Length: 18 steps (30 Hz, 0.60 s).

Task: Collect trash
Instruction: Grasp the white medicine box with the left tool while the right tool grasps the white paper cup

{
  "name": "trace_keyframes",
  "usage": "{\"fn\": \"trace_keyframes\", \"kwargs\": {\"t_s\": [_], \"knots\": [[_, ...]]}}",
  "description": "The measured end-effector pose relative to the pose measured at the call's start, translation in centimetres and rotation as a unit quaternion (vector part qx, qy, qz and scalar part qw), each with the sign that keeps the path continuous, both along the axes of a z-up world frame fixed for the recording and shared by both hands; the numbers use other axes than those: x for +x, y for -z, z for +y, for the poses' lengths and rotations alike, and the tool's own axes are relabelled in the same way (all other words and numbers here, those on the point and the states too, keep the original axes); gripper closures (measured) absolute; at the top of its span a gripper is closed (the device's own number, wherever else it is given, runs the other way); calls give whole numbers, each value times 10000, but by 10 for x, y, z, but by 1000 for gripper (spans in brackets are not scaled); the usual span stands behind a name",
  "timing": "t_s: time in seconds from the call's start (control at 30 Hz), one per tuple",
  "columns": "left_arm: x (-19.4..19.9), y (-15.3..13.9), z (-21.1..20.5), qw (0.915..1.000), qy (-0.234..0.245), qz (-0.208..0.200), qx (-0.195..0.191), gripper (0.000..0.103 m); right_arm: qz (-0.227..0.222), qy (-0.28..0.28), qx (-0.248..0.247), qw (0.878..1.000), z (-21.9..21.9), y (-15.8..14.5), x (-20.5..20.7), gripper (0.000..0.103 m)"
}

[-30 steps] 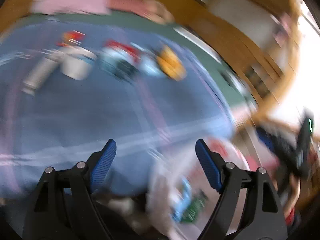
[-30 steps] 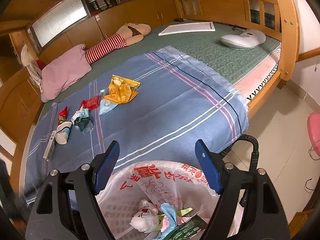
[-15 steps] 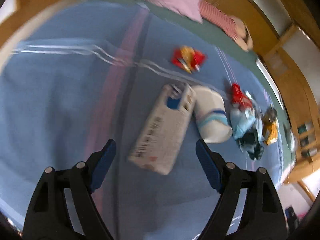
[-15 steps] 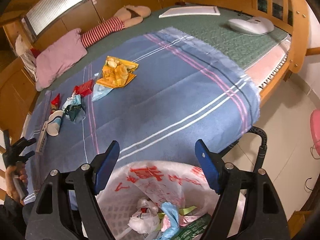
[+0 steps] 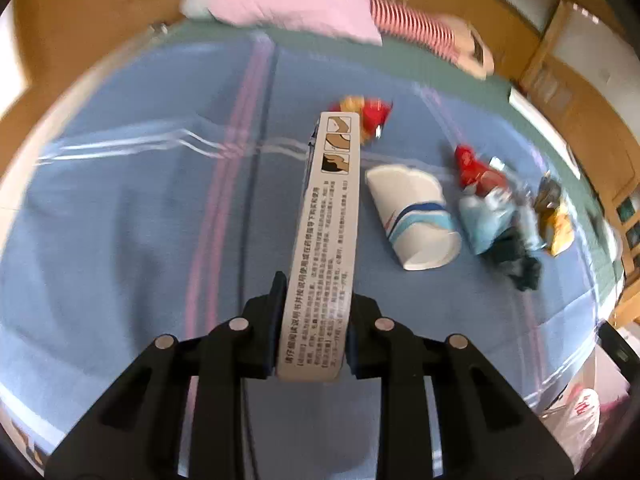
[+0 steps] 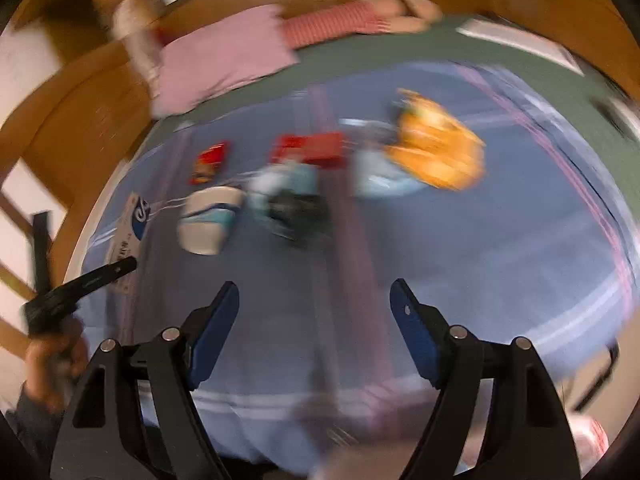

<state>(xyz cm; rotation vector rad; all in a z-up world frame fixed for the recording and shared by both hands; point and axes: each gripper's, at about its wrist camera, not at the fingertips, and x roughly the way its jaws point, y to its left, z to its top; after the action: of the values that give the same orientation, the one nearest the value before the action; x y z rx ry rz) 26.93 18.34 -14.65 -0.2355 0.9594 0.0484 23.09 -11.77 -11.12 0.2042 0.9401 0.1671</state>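
While the left tongs (image 5: 310, 344) are clenched on the near end of a long white carton (image 5: 326, 248), edge up, the rest of it reaches out over the blue striped bedspread (image 5: 120, 220); whether its far end rests on the cloth or is clear of it I cannot tell. Just to the right of the carton lies a tipped paper cup (image 5: 414, 220) with a blue band, mouth toward the camera. Beyond the carton's far tip sits a small red and yellow wrapper (image 5: 366, 114), and further right a red packet (image 5: 476, 170), a crumpled pale blue and dark green wad (image 5: 500, 232) and a bit of yellow bag (image 5: 558, 220). At the lower right edge a white plastic bag with red print (image 5: 580, 420) shows (most likely the trash bag).

From the right wrist, much blurred, the right tongs (image 6: 314, 328) are spread wide and hold nothing, hovering over the bedspread (image 6: 480, 260). Ahead lie the cup (image 6: 208, 220), the small wrapper (image 6: 210, 162), the red packet (image 6: 310, 148), the dark wad (image 6: 292, 204) and a big orange bag (image 6: 438, 152) with a pale scrap beside it. At the left the carton (image 6: 128, 232) is seen in the other tongs (image 6: 86, 280).

As a judgement, the job is early to middling: one piece is in hand but not binned, and at least six more pieces lie on the bed.
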Motion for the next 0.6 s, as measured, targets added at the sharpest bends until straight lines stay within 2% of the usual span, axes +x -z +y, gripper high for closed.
{"fn": "trace_keyframes", "kwargs": {"t_s": [0.1, 0.2, 0.23, 0.3, 0.47, 0.57, 0.6], "knots": [[-37, -19, 5, 9990, -227, -364, -94, 77, -66, -520, -489, 9974, 70, 14, 38, 18], [-68, -32, 30, 9930, -790, -780, -403, 77, -263, -839, -1067, 9904, 121, 25, 64, 17], [-72, -31, 38, 9915, -872, -770, -579, 77, -405, -1016, -1474, 9830, 147, 32, 78, 17], [-71, -27, 44, 9912, -905, -630, -736, 77, -426, -1174, -1912, 9736, 174, 42, 100, 17], [-73, -25, 45, 9923, -813, -519, -782, 77, 18, -1276, -2599, 9572, 209, 75, 135, 17], [-76, -26, 48, 9911, -785, -535, -929, 77, 292, -1226, -2563, 9583, 212, 90, 143, 18], [-77, -27, 49, 9908, -789, -547, -956, 77, 348, -1176, -2485, 9608, 210, 92, 144, 28]]}}
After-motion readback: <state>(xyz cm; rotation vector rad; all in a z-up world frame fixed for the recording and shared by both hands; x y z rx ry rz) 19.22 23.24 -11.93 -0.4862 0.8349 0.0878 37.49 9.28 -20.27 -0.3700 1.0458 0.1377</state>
